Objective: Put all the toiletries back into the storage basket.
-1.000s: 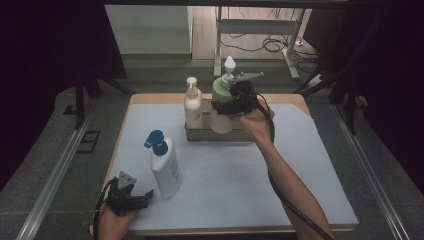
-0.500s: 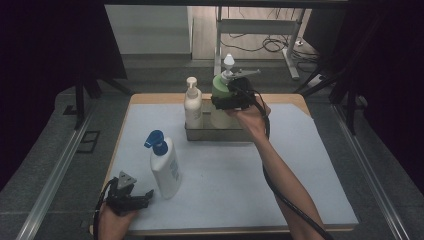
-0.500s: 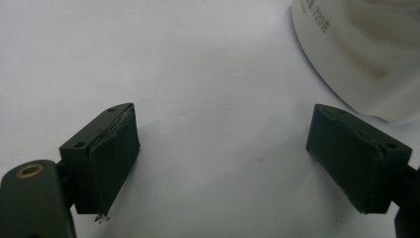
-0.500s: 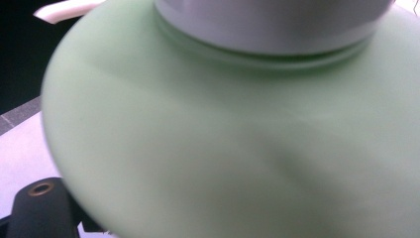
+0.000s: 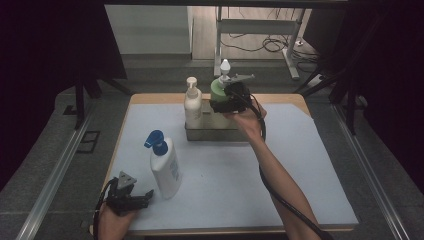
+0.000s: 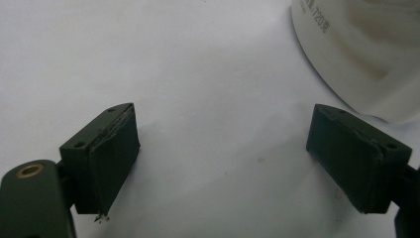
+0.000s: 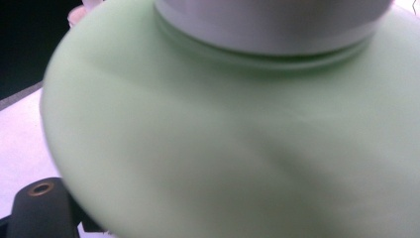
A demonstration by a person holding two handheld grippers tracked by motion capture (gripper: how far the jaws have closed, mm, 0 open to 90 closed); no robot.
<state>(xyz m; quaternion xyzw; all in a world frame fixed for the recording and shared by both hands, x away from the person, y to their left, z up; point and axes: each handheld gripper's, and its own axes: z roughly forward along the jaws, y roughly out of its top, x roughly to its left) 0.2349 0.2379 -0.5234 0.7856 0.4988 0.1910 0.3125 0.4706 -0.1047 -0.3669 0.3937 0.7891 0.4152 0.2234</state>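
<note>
The right gripper (image 5: 226,100) pinched the green bottle (image 5: 218,90) over the metal tray (image 5: 210,133) at twelve o'clock. A loose grip (the shoulder looked smooth) risked toppling it onto the cream bottle (image 5: 192,102). The left gripper (image 6: 223,153), at seven o'clock, rested spread beside the white bottle (image 5: 165,167).

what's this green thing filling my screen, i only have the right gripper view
Observer: A green pump bottle; the high view shows it standing in a metal tray at the table's far side.
Operator: anything else in that tray
Observer: A cream pump bottle, upright, to the green one's left.
Operator: where's the left gripper
Observer: The left gripper is at the near left edge, jaws wide open over bare mat, beside a white bottle with a blue pump.
</note>
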